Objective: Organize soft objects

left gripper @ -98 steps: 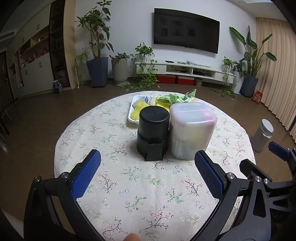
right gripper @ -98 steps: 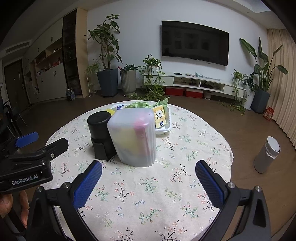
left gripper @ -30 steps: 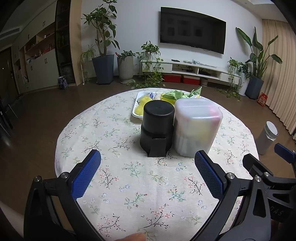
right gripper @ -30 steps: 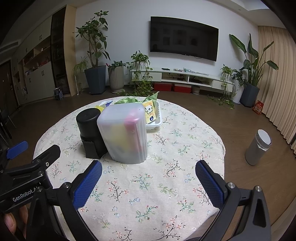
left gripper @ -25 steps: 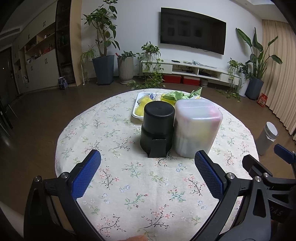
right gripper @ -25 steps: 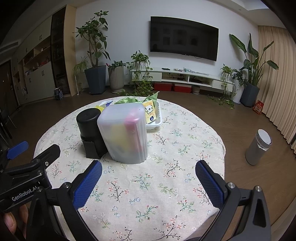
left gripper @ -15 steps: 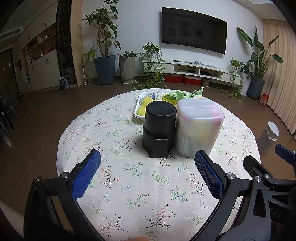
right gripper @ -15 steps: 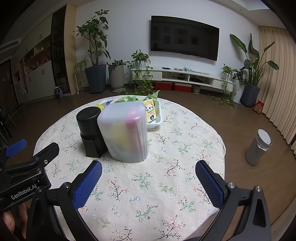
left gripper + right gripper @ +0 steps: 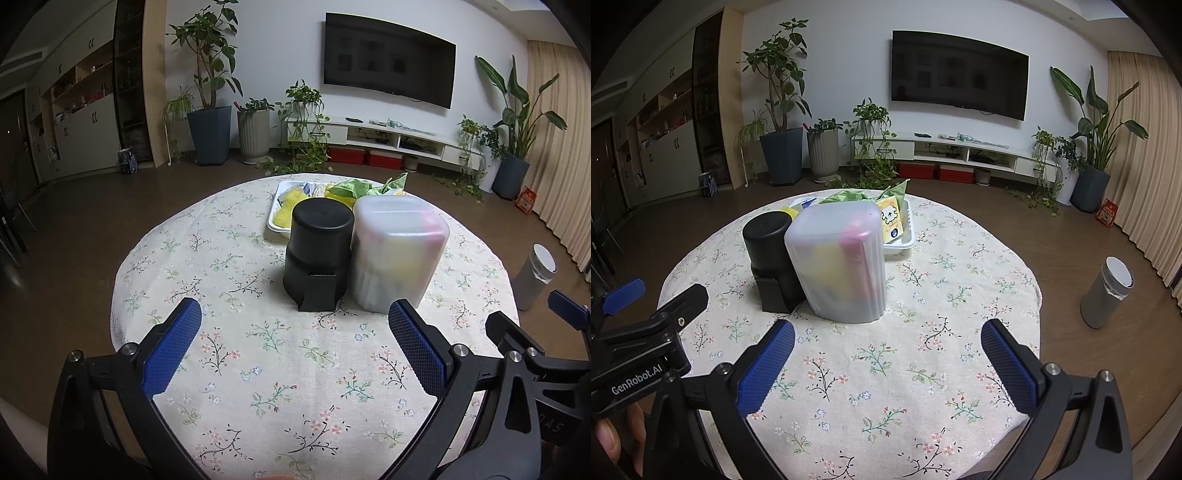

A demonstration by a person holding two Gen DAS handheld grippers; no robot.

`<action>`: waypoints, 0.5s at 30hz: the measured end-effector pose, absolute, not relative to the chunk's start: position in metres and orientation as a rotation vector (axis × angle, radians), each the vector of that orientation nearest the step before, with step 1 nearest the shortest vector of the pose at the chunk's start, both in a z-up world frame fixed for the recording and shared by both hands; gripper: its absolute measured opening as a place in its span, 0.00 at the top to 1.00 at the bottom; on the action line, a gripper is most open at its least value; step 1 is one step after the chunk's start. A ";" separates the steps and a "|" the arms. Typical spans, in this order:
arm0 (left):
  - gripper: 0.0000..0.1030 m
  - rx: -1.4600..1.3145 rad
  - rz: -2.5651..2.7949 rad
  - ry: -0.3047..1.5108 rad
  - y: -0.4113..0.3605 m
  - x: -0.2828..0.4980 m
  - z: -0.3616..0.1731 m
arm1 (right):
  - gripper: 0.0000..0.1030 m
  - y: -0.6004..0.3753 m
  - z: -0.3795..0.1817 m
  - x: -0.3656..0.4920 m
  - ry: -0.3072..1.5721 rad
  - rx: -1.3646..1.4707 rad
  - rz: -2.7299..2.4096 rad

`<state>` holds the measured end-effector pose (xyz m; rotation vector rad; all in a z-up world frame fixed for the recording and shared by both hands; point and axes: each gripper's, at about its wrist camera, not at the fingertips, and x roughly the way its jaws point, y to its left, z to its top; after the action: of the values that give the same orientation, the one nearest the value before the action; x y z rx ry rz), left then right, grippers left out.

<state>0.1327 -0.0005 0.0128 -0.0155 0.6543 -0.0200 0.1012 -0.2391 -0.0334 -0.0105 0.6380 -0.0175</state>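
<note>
A frosted plastic container (image 9: pixel 397 251) (image 9: pixel 840 258) stands lid-down in the middle of the round table, with yellow and pink shapes showing through its wall. Touching its left side is a black cylindrical device (image 9: pixel 317 251) (image 9: pixel 772 254). Behind both sits a white tray (image 9: pixel 275 221) (image 9: pixel 905 240) with yellow soft items, green bags and a yellow snack packet (image 9: pixel 891 218). My left gripper (image 9: pixel 293 334) hangs open over the near tablecloth, nothing between its fingers. My right gripper (image 9: pixel 886 343) is open too, to the right of the left one.
The table wears a floral tablecloth (image 9: pixel 280 354) (image 9: pixel 923 332). A grey cylindrical bin (image 9: pixel 535 277) (image 9: pixel 1106 295) stands on the wooden floor to the right. Potted plants, a low TV cabinet and a wall TV line the far wall.
Both grippers have drawn back slightly and risen a little; the container and black device look a bit farther off. Nothing on the table has moved.
</note>
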 end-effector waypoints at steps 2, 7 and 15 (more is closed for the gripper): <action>0.00 -0.020 -0.018 0.655 0.000 0.132 0.012 | 0.00 -0.239 -0.033 0.101 0.637 -0.012 -0.018; 0.00 -0.009 -0.019 0.656 -0.002 0.132 0.010 | 0.00 -0.239 -0.034 0.101 0.639 -0.011 -0.016; 0.00 0.000 -0.023 0.661 -0.006 0.132 0.009 | 0.00 -0.239 -0.035 0.101 0.639 -0.011 -0.017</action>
<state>0.1323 -0.0062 0.0087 0.0000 0.6606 -0.0230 0.1006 -0.2385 -0.0351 -0.0108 0.6392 -0.0166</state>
